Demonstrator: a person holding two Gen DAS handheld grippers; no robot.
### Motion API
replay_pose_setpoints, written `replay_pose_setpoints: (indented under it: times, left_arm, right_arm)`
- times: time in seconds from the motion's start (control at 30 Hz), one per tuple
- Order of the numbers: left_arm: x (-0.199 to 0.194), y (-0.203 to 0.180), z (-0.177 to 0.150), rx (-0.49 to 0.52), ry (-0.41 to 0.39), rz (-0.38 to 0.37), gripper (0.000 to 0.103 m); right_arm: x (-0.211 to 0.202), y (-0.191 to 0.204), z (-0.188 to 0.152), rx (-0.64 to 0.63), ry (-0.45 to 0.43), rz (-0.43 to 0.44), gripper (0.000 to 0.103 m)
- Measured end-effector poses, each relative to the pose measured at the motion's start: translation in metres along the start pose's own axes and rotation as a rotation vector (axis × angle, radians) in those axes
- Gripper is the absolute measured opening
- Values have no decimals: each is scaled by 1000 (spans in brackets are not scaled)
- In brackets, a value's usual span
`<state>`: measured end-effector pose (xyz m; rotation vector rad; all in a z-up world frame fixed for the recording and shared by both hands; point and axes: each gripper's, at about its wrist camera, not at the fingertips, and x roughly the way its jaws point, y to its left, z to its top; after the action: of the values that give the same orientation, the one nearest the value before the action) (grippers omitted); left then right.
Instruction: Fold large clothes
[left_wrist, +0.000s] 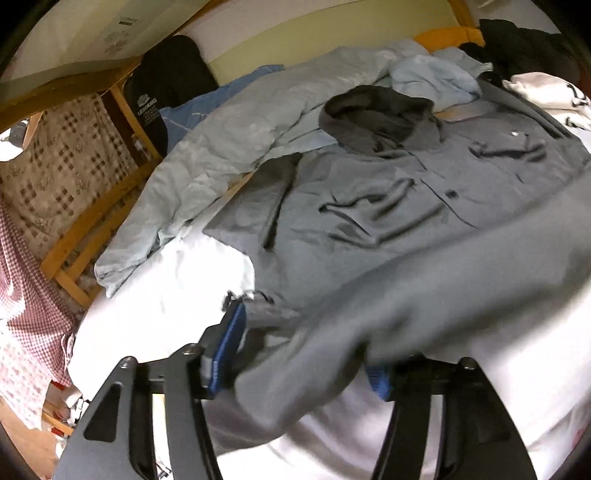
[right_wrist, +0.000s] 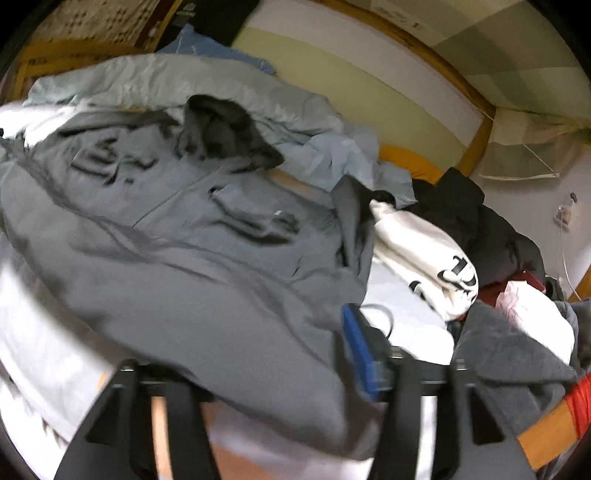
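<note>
A large grey-blue jacket (left_wrist: 388, 206) with a dark hood (left_wrist: 376, 110) lies front up across the white bed. Its near hem rises toward both cameras and is blurred. In the left wrist view the hem drapes across my left gripper (left_wrist: 303, 343). Its blue pads (left_wrist: 227, 343) stand wide apart, with cloth filling the gap and covering most of the right-hand pad. In the right wrist view the same jacket (right_wrist: 192, 229) spreads to the left, and its hem lies over my right gripper (right_wrist: 266, 332). One blue pad (right_wrist: 358, 350) shows there, bare on its inner face; the other finger is hidden under the cloth.
A pale blue garment (left_wrist: 229, 140) lies crumpled behind the jacket along the wooden bed frame (left_wrist: 96, 218). On the right, a white printed garment (right_wrist: 424, 258), dark clothes (right_wrist: 480, 229) and a grey towel (right_wrist: 509, 350) are piled. A checked cloth (left_wrist: 33, 302) hangs at the left.
</note>
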<state>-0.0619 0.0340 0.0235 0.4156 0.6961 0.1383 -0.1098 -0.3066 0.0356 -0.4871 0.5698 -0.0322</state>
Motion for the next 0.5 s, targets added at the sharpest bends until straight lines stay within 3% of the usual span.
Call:
replay_pose_setpoints:
  times: [0.07,0.37,0.5]
  left_arm:
    - [12,9,16,-18,1,-27,68]
    - [77,40,50,-147,77,-136,69]
    - [105,43,45,-184,124,-106,69]
  right_arm:
    - [11,-11,10,17,-5,25,67]
    - [72,-49,35,118,69,93,67]
    - [98,-60,36,181,74,83,67]
